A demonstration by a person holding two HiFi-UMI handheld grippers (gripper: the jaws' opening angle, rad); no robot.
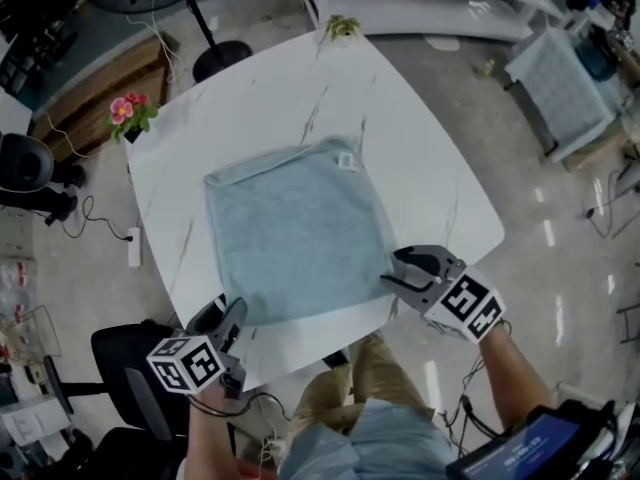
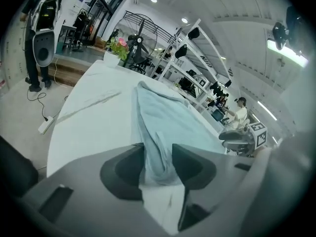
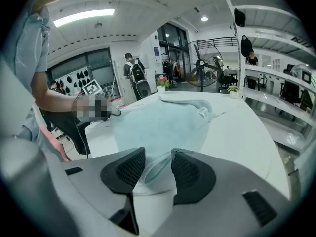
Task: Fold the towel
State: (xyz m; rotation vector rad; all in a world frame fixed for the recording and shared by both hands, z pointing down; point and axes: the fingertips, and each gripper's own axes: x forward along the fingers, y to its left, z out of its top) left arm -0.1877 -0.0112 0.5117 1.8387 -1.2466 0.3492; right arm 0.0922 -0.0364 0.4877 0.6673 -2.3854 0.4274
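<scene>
A light blue towel (image 1: 295, 228) lies spread flat on the white marble table (image 1: 430, 168), with a small white tag (image 1: 347, 161) at its far corner. My left gripper (image 1: 232, 318) is at the towel's near left corner. In the left gripper view that corner (image 2: 157, 157) lies between the jaws (image 2: 158, 164), which stand a little apart around it. My right gripper (image 1: 395, 268) is at the near right corner. In the right gripper view a fold of towel (image 3: 155, 164) sits between its jaws (image 3: 158, 169), with gaps at the pads.
A pot of pink flowers (image 1: 128, 113) stands on the table's left corner and a small plant (image 1: 342, 26) on its far corner. A black chair (image 1: 125, 368) is at the near left. A fan base (image 1: 222, 60) and a power strip (image 1: 133, 246) are on the floor.
</scene>
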